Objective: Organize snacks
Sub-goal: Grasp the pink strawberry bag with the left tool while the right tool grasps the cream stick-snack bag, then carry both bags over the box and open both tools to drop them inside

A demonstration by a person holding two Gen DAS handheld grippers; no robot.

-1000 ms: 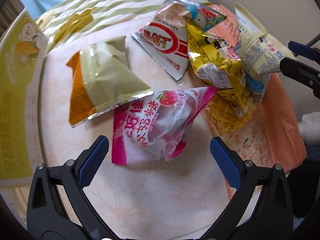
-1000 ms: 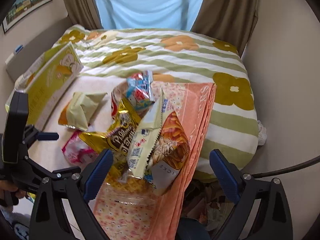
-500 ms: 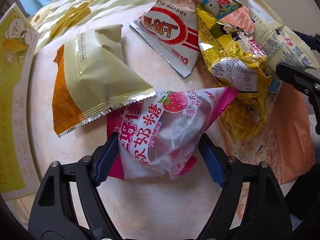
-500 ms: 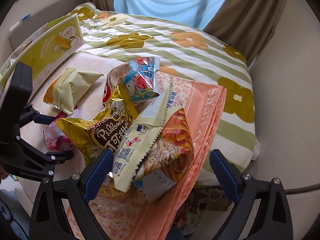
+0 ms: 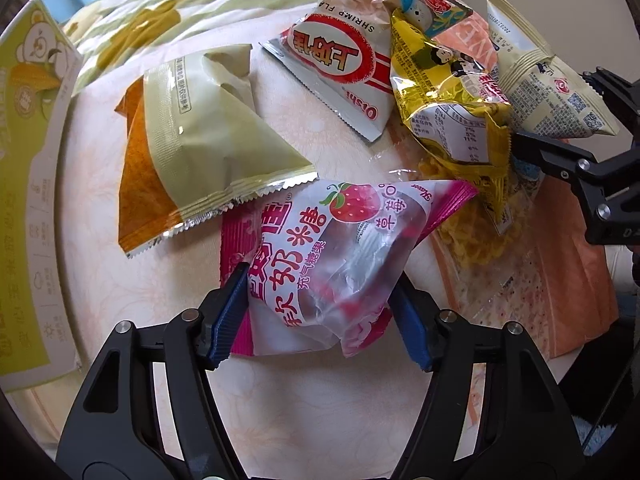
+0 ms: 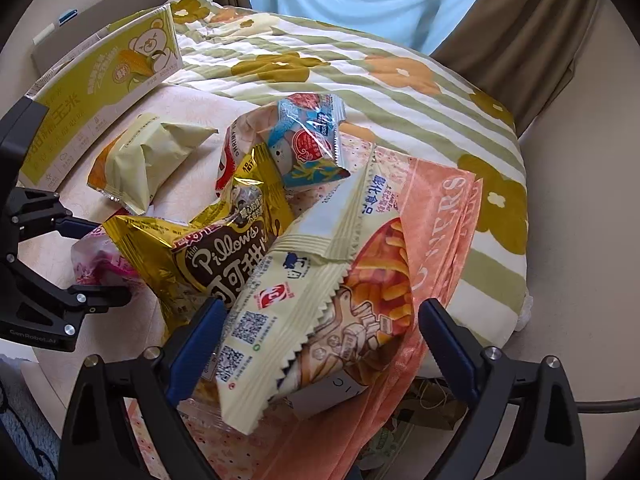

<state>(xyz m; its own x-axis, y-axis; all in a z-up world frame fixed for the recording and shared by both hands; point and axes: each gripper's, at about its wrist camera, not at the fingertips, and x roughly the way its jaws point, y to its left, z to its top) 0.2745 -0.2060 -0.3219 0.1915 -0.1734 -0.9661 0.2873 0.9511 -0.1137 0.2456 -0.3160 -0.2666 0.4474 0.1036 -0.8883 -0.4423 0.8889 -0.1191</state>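
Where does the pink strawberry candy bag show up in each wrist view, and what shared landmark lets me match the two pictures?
Left wrist view: the pink strawberry candy bag sits low in the centre, between the left claw pads, which have just been closing and now press its sides.
Right wrist view: only a pink corner shows at the left edge, behind the gold Pillows bag.
Shared landmark: the gold Pillows bag.

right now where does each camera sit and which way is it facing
Left wrist: on the left gripper, looking steeply down at the pink strawberry bag between its fingers; the right gripper's fingers show at its right edge.
Right wrist: on the right gripper, looking down over the cream snack bag toward the bed.
Shared: gold Pillows bag, pink bag.
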